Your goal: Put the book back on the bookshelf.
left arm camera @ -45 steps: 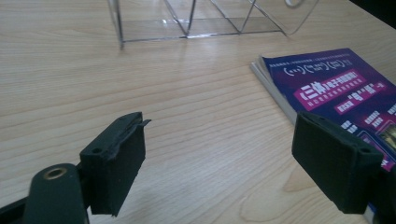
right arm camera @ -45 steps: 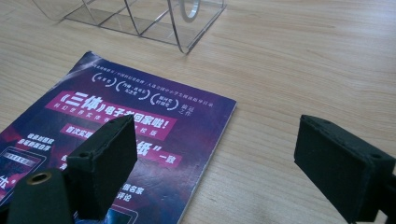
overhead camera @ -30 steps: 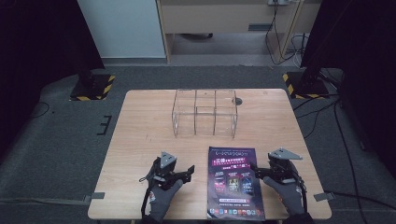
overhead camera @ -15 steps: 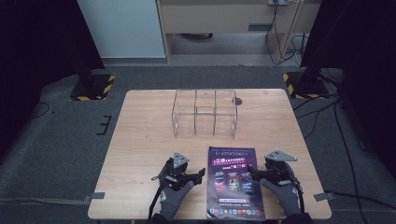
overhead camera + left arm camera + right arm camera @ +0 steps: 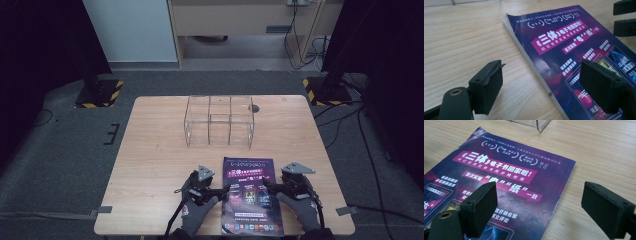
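On the near half of the wooden table [image 5: 150, 150], flat and face up: a thin dark purple paperback booklet with white and pink print [image 5: 248, 195], long axis running away from the near edge toward the clear acrylic box with dividers [image 5: 219, 121]. Sitting between both grippers, so pretty much equal reach from either side. Left gripper [image 5: 218, 188] right at the booklet's left long edge, jaws spread wide and straddling that edge in the left gripper view, one pad [image 5: 487, 88] over bare wood, the other over the cover, nothing pinched. Right gripper [image 5: 270, 183] mirrored at the right long edge, jaws also wide apart, one over the cover, one over the table, not gripping either. Probably a two-sided pickup by the long edges coming. Acrylic box beyond the booklet's far end, compartments looking empty, near corner [image 5: 541, 125] just past the booklet's top edge.
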`<control>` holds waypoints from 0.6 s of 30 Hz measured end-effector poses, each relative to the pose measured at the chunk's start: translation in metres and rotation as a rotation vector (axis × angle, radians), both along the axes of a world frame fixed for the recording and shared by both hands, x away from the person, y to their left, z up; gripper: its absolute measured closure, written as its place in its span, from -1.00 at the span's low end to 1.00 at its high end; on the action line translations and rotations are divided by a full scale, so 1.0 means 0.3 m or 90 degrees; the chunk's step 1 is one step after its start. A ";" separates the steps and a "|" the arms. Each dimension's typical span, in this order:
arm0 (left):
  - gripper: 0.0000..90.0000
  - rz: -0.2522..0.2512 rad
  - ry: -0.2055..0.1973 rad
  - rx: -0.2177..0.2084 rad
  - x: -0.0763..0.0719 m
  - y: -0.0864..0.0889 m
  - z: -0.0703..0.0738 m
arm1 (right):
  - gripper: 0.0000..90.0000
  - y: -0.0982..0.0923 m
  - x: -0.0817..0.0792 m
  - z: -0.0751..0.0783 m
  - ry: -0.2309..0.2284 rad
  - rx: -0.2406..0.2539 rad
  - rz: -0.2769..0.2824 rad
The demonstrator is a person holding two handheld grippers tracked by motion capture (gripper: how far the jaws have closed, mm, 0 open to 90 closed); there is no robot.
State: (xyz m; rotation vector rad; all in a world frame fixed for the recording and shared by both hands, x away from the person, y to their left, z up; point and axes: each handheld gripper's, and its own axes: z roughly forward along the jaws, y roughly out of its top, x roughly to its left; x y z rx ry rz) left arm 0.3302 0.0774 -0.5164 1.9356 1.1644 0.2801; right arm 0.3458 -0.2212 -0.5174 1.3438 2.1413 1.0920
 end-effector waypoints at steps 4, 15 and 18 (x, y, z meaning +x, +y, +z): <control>-0.59 -0.004 0.008 -0.001 0.003 -0.016 -0.010 | -0.70 0.002 -0.001 -0.005 0.005 0.001 -0.001; -0.59 -0.012 0.028 -0.018 0.011 -0.058 -0.036 | -0.70 0.007 0.000 -0.031 0.025 0.002 0.001; -0.59 -0.015 0.032 -0.021 0.012 -0.066 -0.041 | -0.70 0.009 0.001 -0.034 0.026 0.002 0.002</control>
